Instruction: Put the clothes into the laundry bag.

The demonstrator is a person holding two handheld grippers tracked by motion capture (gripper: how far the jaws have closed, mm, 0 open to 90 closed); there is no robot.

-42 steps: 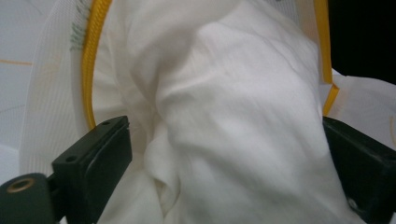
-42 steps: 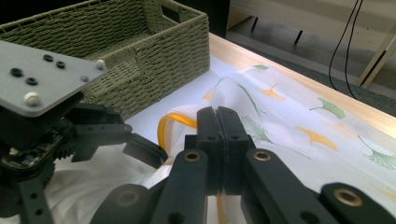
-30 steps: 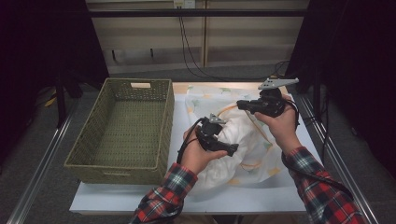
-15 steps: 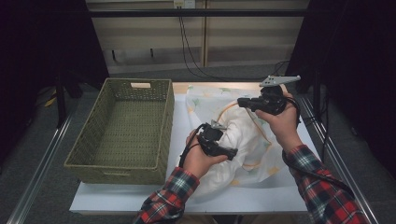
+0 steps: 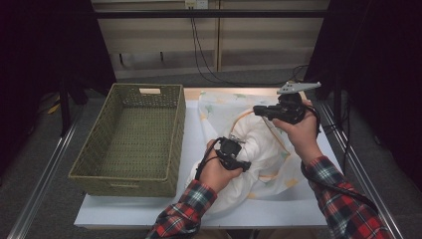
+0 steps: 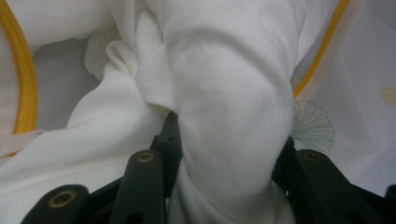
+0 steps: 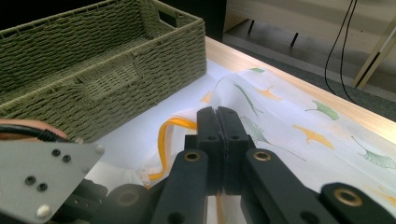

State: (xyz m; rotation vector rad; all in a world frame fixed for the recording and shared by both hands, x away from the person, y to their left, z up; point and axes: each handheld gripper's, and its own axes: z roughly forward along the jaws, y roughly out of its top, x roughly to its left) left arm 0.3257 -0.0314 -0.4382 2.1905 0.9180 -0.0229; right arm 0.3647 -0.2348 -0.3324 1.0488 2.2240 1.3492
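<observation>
Near the desk's front edge, left gripper (image 5: 238,160) clamped around a thick fold of plain white cloth (image 6: 229,93), jaws spread by the bunch; slightly nearer the front than half a second ago. Toward the back right corner, right gripper (image 5: 263,110) raised, jaws pressed together on the yellow-trimmed edge of the translucent white mesh bag with ginkgo-leaf print (image 5: 239,107); barely shifted since. White cloth heaped inside the bag's mouth, mid-desk. Along the left edge, olive-green woven rectangular basket (image 5: 130,135), well apart from both grippers. Behind the desk, black cables (image 5: 199,45) hanging.
</observation>
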